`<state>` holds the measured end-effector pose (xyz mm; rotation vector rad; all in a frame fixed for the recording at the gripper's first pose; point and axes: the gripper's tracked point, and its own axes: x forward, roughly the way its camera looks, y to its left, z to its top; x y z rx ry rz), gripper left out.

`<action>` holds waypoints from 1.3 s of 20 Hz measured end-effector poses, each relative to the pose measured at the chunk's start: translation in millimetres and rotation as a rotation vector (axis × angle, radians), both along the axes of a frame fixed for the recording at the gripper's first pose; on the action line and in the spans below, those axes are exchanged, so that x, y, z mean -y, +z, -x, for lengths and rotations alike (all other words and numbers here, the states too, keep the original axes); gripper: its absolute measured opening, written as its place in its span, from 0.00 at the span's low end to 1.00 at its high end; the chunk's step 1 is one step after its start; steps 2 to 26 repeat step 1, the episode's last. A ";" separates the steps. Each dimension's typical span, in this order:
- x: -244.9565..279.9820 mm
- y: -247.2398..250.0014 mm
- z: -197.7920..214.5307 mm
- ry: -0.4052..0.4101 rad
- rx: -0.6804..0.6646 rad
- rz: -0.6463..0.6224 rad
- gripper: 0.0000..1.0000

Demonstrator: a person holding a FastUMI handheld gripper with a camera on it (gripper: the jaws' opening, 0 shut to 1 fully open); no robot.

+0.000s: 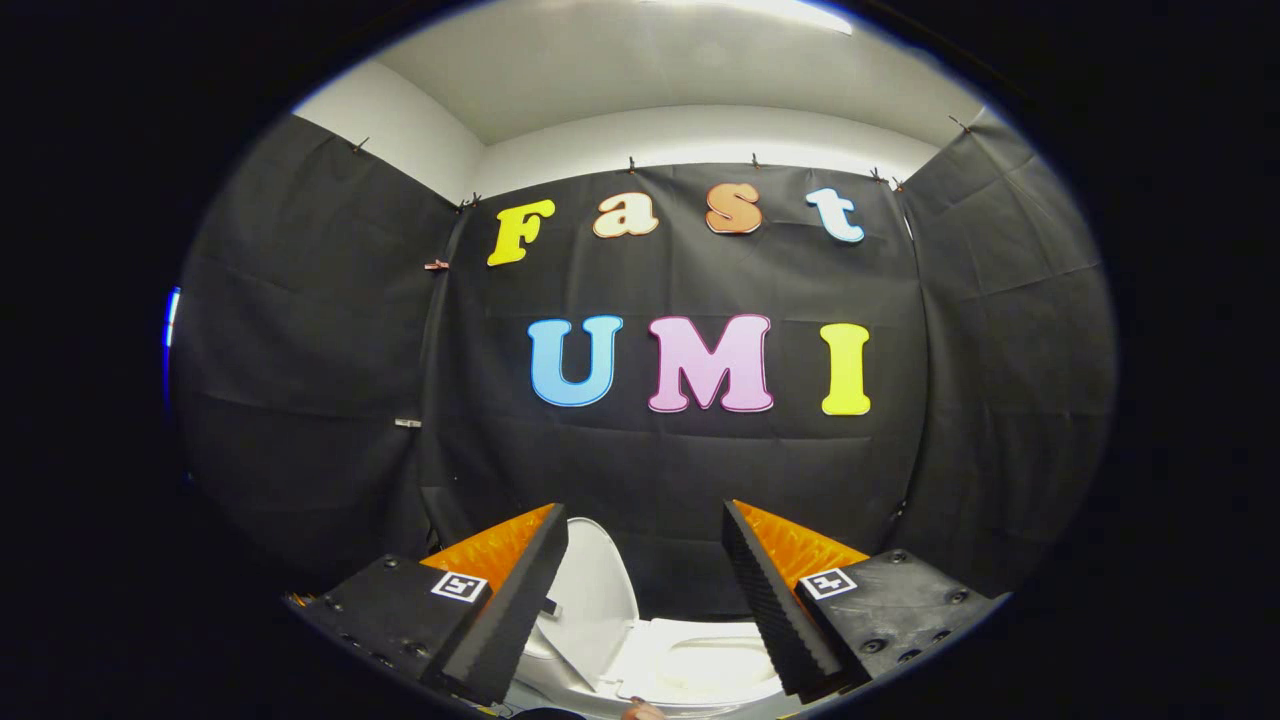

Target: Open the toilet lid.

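The toilet lid (592,590) is a white, rounded panel standing raised, tilted up on its edge rather than lying flat over the bowl. You see it just beside the inner face of your gripper's left finger, which covers its left side. To the lid's right, low down between your two fingers, lies the white toilet seat (700,665), with the pale opening of the bowl inside its ring. The seat looks flat and level, and the raised lid stands at its left end.

Your gripper (645,600) has its fingers spread wide apart. Nothing is pinched between them: the lid and the seat sit in the gap but farther away, below and beyond the tips, and neither finger is pressing on them. Whether the left finger brushes the lid cannot be told, because the finger hides that edge. Each finger carries a small square black-and-white marker (459,586) on its upper block.

At the very bottom, below the seat, a small sliver of what may be a fingertip (640,711) shows, too little to be sure.

Beyond the toilet, black cloth (660,460) hangs as the booth's wall on three sides, creased in broad folds and clipped along its top. Above it runs a plain white wall (700,135) and a white ceiling with a bright strip light (790,12).
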<state>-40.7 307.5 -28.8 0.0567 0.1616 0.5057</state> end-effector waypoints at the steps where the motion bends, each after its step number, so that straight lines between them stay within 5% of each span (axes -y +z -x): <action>1: -1.6 0.6 0.3 0.003 0.002 0.001 0.97; 26: -1.6 0.6 0.3 0.003 0.002 0.001 0.97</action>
